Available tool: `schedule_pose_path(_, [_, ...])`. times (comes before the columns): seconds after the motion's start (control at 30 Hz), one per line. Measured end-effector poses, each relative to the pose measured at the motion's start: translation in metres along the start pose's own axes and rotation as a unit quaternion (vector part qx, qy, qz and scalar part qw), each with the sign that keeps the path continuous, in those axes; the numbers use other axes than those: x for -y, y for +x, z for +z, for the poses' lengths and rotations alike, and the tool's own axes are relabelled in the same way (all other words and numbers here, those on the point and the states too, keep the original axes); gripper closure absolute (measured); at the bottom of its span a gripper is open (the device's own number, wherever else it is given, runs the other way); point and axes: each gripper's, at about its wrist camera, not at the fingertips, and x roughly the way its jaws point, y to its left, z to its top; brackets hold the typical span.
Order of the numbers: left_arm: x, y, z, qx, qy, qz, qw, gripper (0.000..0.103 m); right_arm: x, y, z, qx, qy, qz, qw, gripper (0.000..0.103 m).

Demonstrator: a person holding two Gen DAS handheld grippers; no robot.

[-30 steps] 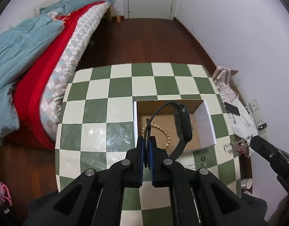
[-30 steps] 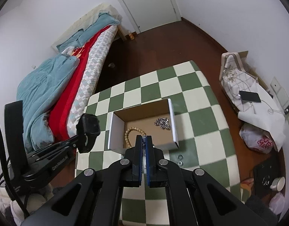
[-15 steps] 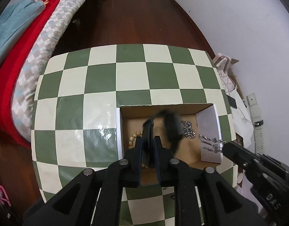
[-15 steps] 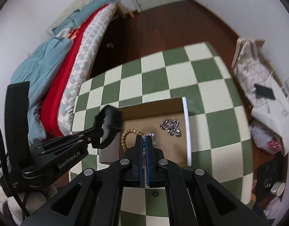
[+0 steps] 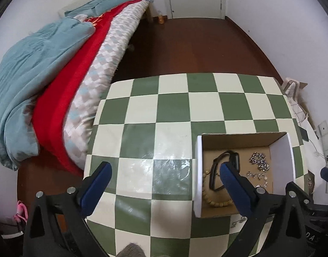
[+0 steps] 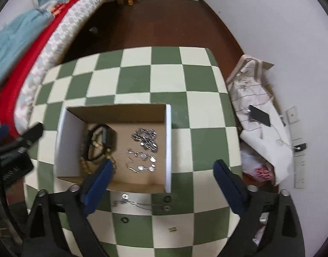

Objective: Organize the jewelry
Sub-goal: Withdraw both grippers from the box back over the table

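Both claws, left (image 5: 164, 177) and right (image 6: 161, 174), have just sprung apart, empty. The thin silver chain (image 6: 140, 204) on the green-checked counter (image 6: 206, 145), beside the cardboard box (image 6: 167, 141), is limp, light; pinch mid-length

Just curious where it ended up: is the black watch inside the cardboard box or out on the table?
Inside. The black strap watch lies on the floor of the open cardboard box, partly over a wooden bead bracelet, with no fingers touching it.

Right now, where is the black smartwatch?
The black smartwatch lies in the left part of the cardboard box, resting over the wooden bead bracelet, left of the silver chains.
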Motion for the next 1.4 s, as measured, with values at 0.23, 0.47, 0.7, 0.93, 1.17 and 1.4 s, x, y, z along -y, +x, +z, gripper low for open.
schedule_pose_path(0.23, [-0.007,-0.015,-0.010,0.021,-0.010,0.002,0.9997,0.000,-0.004,-0.007,-0.013,0.008,0.003,0.005,1.000,0.002])
schedule_pose_path(0.47, [-0.011,-0.045,-0.019,0.049,-0.014,0.002,0.9987,0.000,-0.006,-0.034,-0.024,0.033,0.010,0.015,0.999,0.001])
schedule_pose_path(0.7, [-0.019,-0.081,-0.034,0.080,-0.024,0.003,0.9965,0.000,-0.005,-0.074,-0.039,0.076,0.014,0.010,0.997,0.001])
schedule_pose_path(0.93, [-0.024,-0.121,-0.056,0.109,-0.023,0.002,0.9937,0.000,-0.005,-0.116,-0.063,0.117,0.016,0.005,0.993,0.001])
schedule_pose_path(1.17, [-0.026,-0.152,-0.073,0.137,-0.020,0.008,0.9904,0.000,-0.004,-0.158,-0.086,0.156,0.017,0.003,0.988,0.001])
schedule_pose_path(1.4, [-0.024,-0.153,-0.091,0.149,-0.024,0.036,0.9879,0.000,0.007,-0.168,-0.110,0.160,0.038,0.039,0.986,0.001])
